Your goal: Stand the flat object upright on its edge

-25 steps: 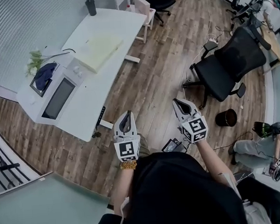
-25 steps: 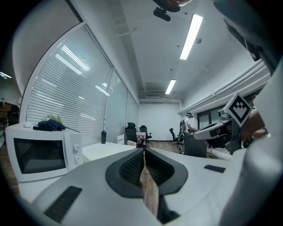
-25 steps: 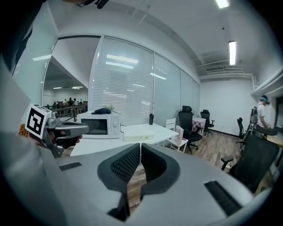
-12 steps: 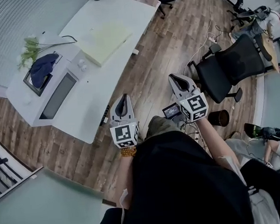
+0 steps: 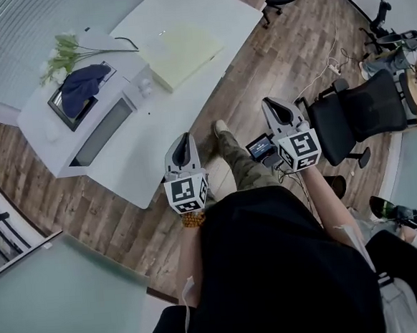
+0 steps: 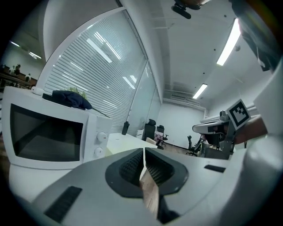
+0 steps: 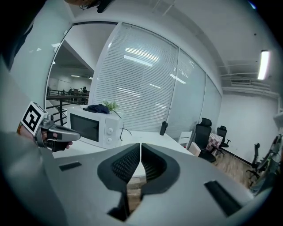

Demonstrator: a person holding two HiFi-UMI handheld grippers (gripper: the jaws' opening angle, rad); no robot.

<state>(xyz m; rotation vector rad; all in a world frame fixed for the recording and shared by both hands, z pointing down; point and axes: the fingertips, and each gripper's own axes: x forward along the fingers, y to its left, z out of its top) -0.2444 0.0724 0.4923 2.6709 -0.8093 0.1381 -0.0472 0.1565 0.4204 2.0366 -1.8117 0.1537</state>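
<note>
White desk (image 5: 207, 13), flat board (image 5: 181, 51) well beyond jaws

Count: 2 grippers – left gripper (image 5: 183, 141), right gripper (image 5: 270, 105); 1 microwave (image 5: 101, 124); 1 desk (image 5: 217, 7); 1 flat board (image 5: 181, 51); 1 dark cloth (image 5: 83, 82)

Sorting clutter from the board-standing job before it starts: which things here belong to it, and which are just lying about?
Job: pale yellow flat board, lying flat on the white desk; left tool and right tool, both shut and empty.
Lying about: microwave, blue cloth on it, flowers, office chair.
</note>
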